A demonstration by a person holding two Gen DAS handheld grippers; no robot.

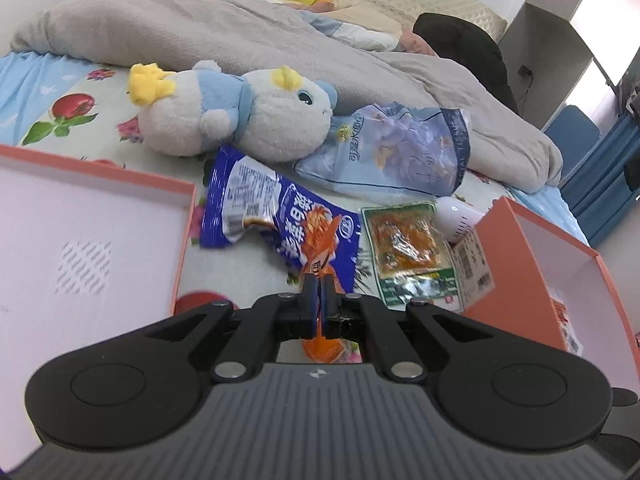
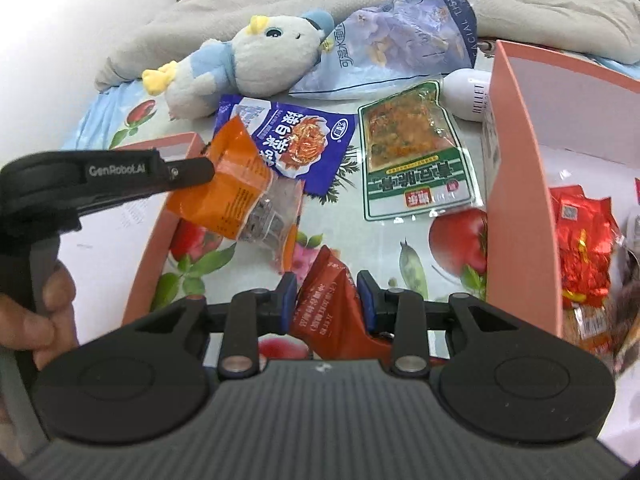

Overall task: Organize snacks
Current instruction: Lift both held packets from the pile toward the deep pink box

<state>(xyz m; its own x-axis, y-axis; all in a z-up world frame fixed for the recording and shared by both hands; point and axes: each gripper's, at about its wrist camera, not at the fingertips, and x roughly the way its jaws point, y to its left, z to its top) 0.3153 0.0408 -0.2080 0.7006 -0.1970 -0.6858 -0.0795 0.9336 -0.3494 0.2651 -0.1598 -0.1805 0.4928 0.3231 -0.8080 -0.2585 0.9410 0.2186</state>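
Right wrist view: the right gripper [image 2: 327, 300] pinches a red snack pouch [image 2: 326, 312] at lower centre. At mid left, the left gripper [image 2: 212, 170], jaws pressed together, clamps an orange snack packet [image 2: 232, 196] above the fruit-print sheet [image 2: 360, 248]. Blue [image 2: 304, 140] and green [image 2: 412, 152] packets lie beyond; red snacks [image 2: 580, 240] fill the pink box [image 2: 516, 200] at right.

A white-and-blue plush toy [image 1: 256, 116] lies far on the fruit-print sheet [image 1: 76, 116]. A rumpled grey blanket [image 1: 224, 36] lies behind it, a pale blue facial-tissue pack [image 1: 400, 152] to its right.
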